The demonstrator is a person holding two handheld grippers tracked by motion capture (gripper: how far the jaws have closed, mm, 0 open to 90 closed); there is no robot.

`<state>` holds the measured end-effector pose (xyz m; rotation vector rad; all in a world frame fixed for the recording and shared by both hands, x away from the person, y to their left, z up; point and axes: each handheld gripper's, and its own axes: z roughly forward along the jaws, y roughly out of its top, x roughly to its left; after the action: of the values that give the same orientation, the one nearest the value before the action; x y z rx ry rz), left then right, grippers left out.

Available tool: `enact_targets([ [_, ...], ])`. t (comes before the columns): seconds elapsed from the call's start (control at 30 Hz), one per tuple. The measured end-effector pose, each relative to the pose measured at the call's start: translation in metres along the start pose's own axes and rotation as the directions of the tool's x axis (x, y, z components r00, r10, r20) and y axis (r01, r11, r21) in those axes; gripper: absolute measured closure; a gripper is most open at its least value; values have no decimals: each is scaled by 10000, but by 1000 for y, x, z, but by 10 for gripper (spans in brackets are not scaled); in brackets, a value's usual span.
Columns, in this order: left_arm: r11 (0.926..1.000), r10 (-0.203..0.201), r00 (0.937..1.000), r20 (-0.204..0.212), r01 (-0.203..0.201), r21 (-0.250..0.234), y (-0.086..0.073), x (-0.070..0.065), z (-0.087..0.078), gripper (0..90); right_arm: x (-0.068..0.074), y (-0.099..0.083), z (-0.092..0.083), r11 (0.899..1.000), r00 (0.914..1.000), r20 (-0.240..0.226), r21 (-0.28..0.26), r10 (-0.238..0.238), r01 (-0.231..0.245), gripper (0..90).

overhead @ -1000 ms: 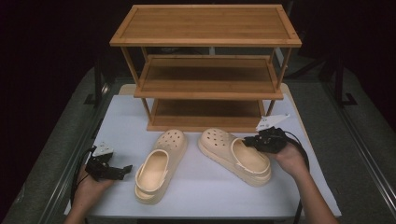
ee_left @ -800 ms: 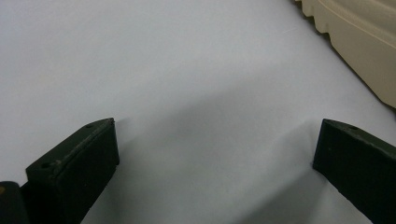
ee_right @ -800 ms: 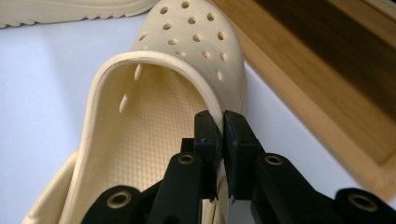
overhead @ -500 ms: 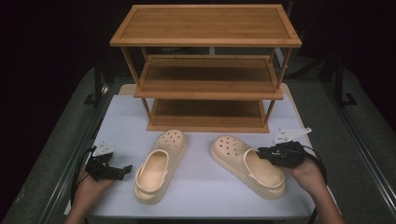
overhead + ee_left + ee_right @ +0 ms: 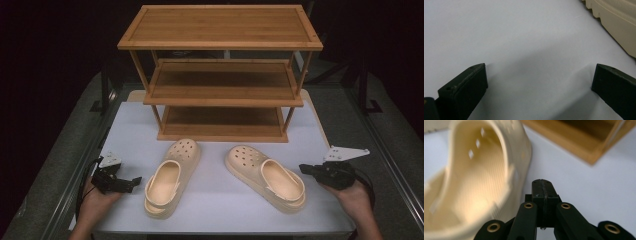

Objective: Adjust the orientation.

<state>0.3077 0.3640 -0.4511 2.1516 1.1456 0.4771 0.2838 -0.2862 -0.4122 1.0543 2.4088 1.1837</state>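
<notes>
Lying side by side on the white table (image 5: 215, 205), near a bamboo shoe rack (image 5: 220, 75), are two cream clogs (image 5: 172, 177); the left gripper (image 5: 131, 183) is gaping beside them, the right gripper (image 5: 306, 170) is pressing together, empty.

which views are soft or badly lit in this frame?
Right gripper view: the near clog is blurred, the closed right tool sharp. Left gripper view: sharp, with the open left tool throwing soft shadows on the white table. High view: dark surroundings, slightly soft.

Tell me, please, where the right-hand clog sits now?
In the high view, the right-hand clog lies on the table's right half, between the other clog and the right claw.
</notes>
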Motion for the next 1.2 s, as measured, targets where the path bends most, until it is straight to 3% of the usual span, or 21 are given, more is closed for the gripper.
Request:
enact_targets([
  [0.1,10000,2,10000,-2,-2,7,0,0,0,0,-1,-16,8,9990,9995,-255,423,179,-168,897],
  [0.23,10000,4,10000,-3,-4,6,0,0,0,0,6,-22,15,9981,9973,-714,609,150,-106,898],
  [0.57,10000,1,10000,-3,-1,7,0,0,0,0,25,-16,25,9990,9932,-1152,404,-140,188,899],
  [1.2,10000,9,10000,-1,-9,9,0,0,0,0,57,-2,45,9929,9775,-1905,589,-908,1037,899],
])
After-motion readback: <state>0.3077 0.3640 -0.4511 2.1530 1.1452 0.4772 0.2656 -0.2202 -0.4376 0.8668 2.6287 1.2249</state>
